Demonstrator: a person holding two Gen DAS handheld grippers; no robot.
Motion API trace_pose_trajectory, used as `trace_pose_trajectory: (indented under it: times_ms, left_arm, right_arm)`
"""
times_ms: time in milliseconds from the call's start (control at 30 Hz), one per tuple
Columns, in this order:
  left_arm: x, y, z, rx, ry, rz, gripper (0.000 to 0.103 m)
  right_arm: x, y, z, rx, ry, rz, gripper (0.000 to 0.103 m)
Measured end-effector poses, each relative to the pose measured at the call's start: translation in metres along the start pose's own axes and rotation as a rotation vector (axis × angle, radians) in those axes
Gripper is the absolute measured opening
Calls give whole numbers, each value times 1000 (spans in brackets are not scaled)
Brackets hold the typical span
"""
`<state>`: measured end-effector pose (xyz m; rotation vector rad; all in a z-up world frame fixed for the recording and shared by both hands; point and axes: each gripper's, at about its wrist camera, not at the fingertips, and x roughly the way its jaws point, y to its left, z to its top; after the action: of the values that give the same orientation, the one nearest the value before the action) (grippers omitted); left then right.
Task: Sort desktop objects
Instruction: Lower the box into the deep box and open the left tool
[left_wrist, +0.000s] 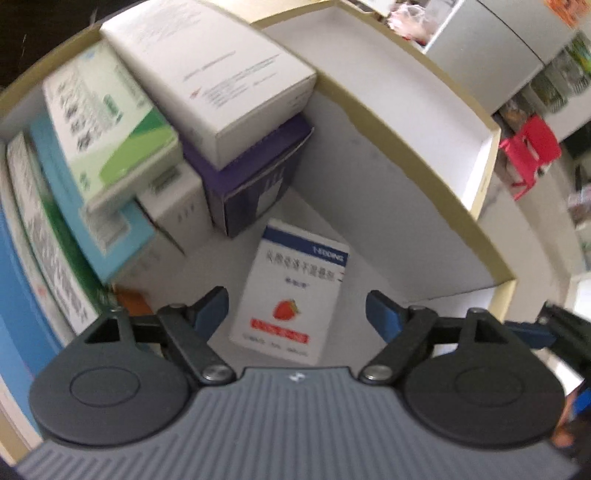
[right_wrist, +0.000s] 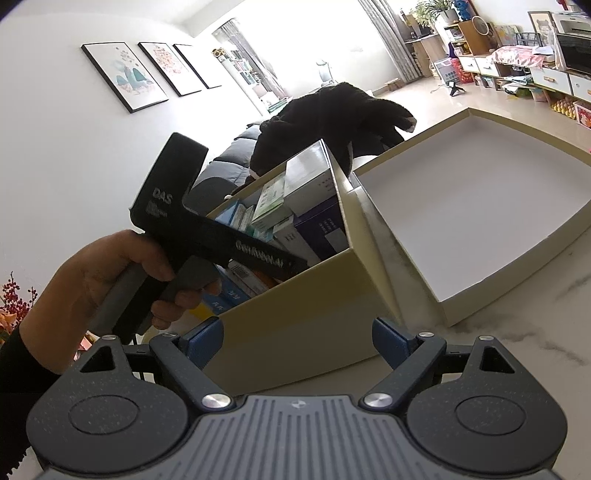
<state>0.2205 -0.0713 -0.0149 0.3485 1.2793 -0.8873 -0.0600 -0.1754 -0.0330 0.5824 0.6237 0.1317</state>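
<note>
Two pairs of tongs are in view, both spread wide and gripping nothing. The left tongs (left_wrist: 295, 310) point steeply down into a box (left_wrist: 443, 206), and their blue pads (left_wrist: 212, 310) stand clear on either side of a strawberry carton (left_wrist: 291, 291) that lies flat on the white floor of the box, touching neither pad. No earlier view is given, so only this stance can be told. Just beyond the carton, to the far left, sits a purple carton (left_wrist: 255, 184), with a white carton (left_wrist: 221, 85) stacked on top of it. Left of those lean a green carton (left_wrist: 114, 136) and a pale blue one (left_wrist: 96, 229), packed close together against the left wall. To the right, the tall inner wall of the box rises beside the carton.

The right tongs (right_wrist: 297, 339) hover near the desk (right_wrist: 517, 332), pointing at the outer wall of the box (right_wrist: 295, 325), their pads apart with only air between. In this view a hand (right_wrist: 92, 288) on the left grips the handle of the left tongs (right_wrist: 207, 236), whose black body reaches over the rim into the box. Right of the box lies its lid (right_wrist: 480, 206), open side up, touching the box. Farther off a black cloth (right_wrist: 332, 122) is draped behind the box.
</note>
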Motion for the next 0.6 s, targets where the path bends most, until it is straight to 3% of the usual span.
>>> trace_pose_trajectory:
  times_ms: [200, 400, 600]
  left_arm:
    - [-9, 6, -5, -78, 71, 19, 85]
    - [-9, 16, -4, -182, 162, -11, 86]
    - [-15, 18, -5, -189, 116, -32, 86]
  right_arm:
    - [-5, 0, 1, -1, -7, 4, 89]
    - [-5, 3, 0, 0, -5, 22, 89]
    - [-8, 0, -1, 3, -7, 19, 89]
